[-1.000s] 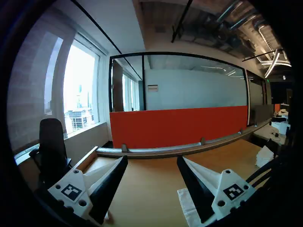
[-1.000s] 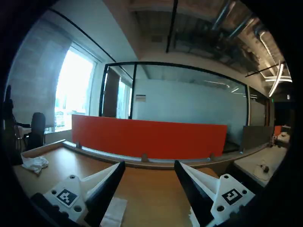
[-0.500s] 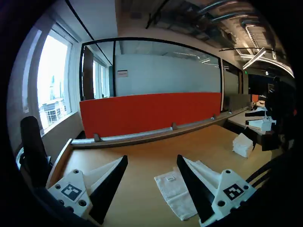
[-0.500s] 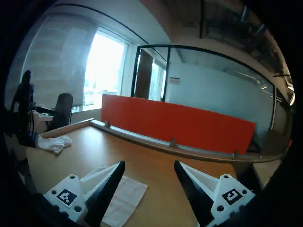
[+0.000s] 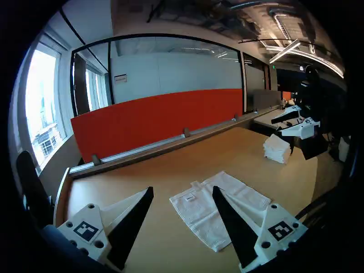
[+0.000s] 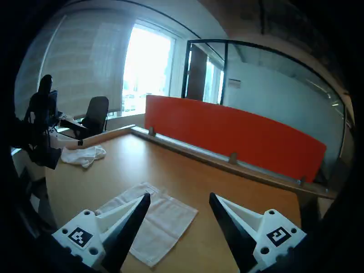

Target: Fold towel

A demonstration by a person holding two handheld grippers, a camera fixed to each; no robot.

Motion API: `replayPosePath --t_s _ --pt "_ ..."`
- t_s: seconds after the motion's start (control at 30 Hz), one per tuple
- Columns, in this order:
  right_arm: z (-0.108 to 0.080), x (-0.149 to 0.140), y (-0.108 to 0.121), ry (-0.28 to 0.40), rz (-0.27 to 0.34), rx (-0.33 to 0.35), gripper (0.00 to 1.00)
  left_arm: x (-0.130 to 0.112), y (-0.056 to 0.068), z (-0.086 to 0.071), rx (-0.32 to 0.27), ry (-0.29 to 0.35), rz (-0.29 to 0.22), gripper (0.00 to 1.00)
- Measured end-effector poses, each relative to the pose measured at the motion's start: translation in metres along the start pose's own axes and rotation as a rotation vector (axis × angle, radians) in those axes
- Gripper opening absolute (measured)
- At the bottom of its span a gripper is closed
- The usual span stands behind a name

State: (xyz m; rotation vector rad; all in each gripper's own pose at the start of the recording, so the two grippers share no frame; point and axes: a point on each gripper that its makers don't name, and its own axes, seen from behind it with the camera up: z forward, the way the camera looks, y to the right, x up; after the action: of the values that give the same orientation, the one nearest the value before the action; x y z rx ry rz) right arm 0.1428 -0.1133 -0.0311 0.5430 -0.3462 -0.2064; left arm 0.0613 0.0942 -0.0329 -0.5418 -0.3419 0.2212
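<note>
Two claws, each spread wide and empty: the left claw (image 5: 182, 188) and the right claw (image 6: 178, 194) hover above the bench (image 5: 150, 175), neither touching cloth. Just beyond the fingers the white towel (image 5: 200, 210) lies flat and opened out on the bench, with a small label near one edge and one corner slightly rucked. In the right gripper view the towel (image 6: 166, 218) sits partly behind that claw's left finger. Farther off are a neat stack of folded towels (image 5: 276, 149) and a crumpled cloth (image 6: 84, 155), with an orange partition (image 5: 154, 119) along the bench's back edge. Progress, as judged: no fold has been made, so grasping the corners and every fold remain. Compared with one second earlier, both cameras have tipped down from the partition and ceiling, bringing the whole towel into view, while the spread of each claw is unchanged.
</note>
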Motion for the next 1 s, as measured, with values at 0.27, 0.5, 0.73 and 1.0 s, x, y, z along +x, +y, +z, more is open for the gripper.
replayPosePath --t_s 0.27,0.5,0.73,1.0 --pt "0.008 -0.029 -0.009 -0.042 -0.011 0.026 1.00 -0.023 0.013 0.005 -0.026 -0.030 0.010 0.96" --pt "0.015 -0.054 -0.018 -0.076 -0.017 0.050 1.00 -0.039 0.024 0.015 -0.046 -0.047 0.021 0.96" --pt "0.023 -0.080 -0.024 -0.112 -0.021 0.062 1.00 -0.064 0.037 0.023 -0.075 -0.085 0.020 0.96" --pt "0.030 -0.111 -0.034 -0.157 -0.023 0.083 1.00 -0.099 0.049 0.033 -0.099 -0.139 0.029 0.96"
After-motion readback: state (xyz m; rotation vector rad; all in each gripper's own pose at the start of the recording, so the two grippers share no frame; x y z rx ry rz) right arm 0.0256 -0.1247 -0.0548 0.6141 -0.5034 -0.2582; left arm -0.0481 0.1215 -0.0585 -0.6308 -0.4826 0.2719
